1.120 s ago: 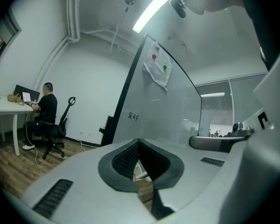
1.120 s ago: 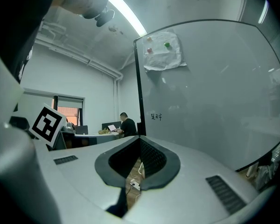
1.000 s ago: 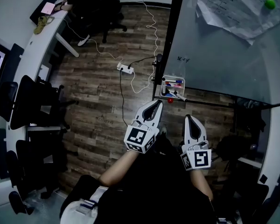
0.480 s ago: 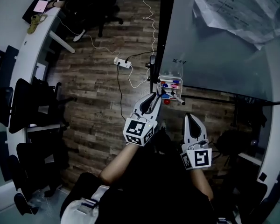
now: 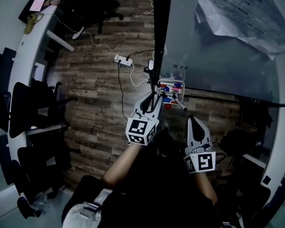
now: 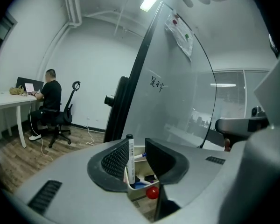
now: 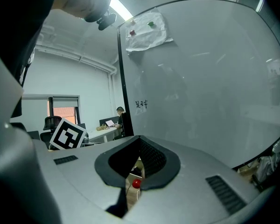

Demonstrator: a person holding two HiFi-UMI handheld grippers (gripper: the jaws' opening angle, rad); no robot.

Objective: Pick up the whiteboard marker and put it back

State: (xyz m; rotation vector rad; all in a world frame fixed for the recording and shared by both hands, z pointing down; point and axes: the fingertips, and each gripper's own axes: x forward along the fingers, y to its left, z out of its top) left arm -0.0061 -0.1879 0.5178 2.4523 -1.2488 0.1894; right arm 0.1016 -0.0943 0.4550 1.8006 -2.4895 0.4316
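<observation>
A white whiteboard marker [image 6: 130, 157] with a black cap stands upright in the small white holder box [image 6: 139, 193] at the foot of the whiteboard [image 6: 177, 92]. My left gripper [image 6: 137, 143] is around it and its jaws have just been opening. The marker leans by the left jaw, clear of the right one. In the head view the left gripper [image 5: 154, 96] reaches to the holder [image 5: 171, 85], where other coloured markers lie. A red ball [image 5: 167, 106] hangs under it. My right gripper [image 5: 194, 120] hangs back near my body, shut and empty, pointing at the board [image 7: 140, 138].
The whiteboard's black post [image 5: 160, 32] rises left of the holder. Papers [image 5: 242, 13] are pinned on the board. A power strip [image 5: 123, 60] and cables lie on the wooden floor. Office chairs [image 5: 33, 108] stand at left, and a person [image 6: 49, 94] sits at a desk.
The left gripper has moved forward up to the holder box and its jaws have parted. The right gripper has barely shifted.
</observation>
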